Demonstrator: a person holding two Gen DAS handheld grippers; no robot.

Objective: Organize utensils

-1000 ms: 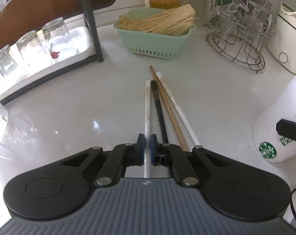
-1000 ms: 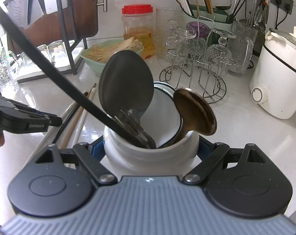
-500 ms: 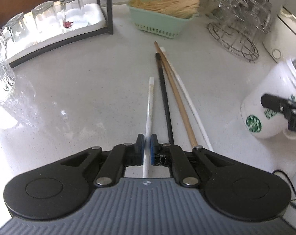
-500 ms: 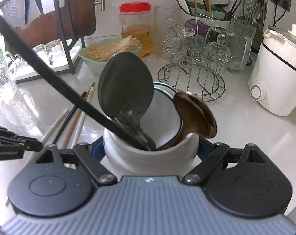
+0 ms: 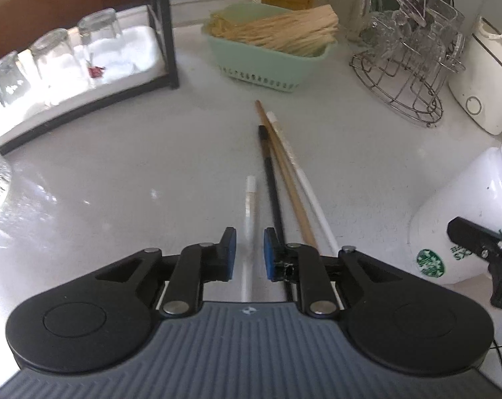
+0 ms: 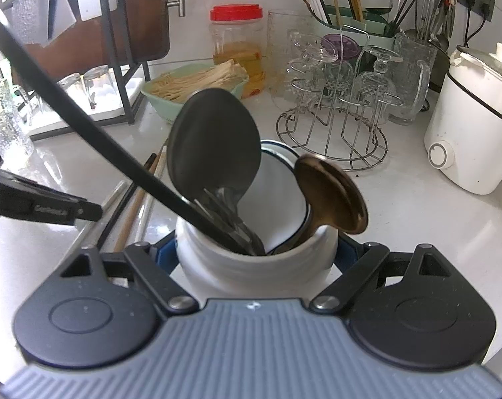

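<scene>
On the white counter (image 5: 124, 173), a thin white chopstick (image 5: 249, 219) lies between the left gripper (image 5: 249, 252) pads, which have just been opening and stand clear of it.
Its near end hides under the gripper; only the right wrist view shows the right gripper (image 6: 255, 256) clamped on the white ceramic utensil jar (image 6: 251, 259).

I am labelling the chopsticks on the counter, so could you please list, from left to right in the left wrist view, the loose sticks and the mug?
White chopstick between the open pads → black chopstick → wooden chopstick → second white chopstick → white mug.
</scene>
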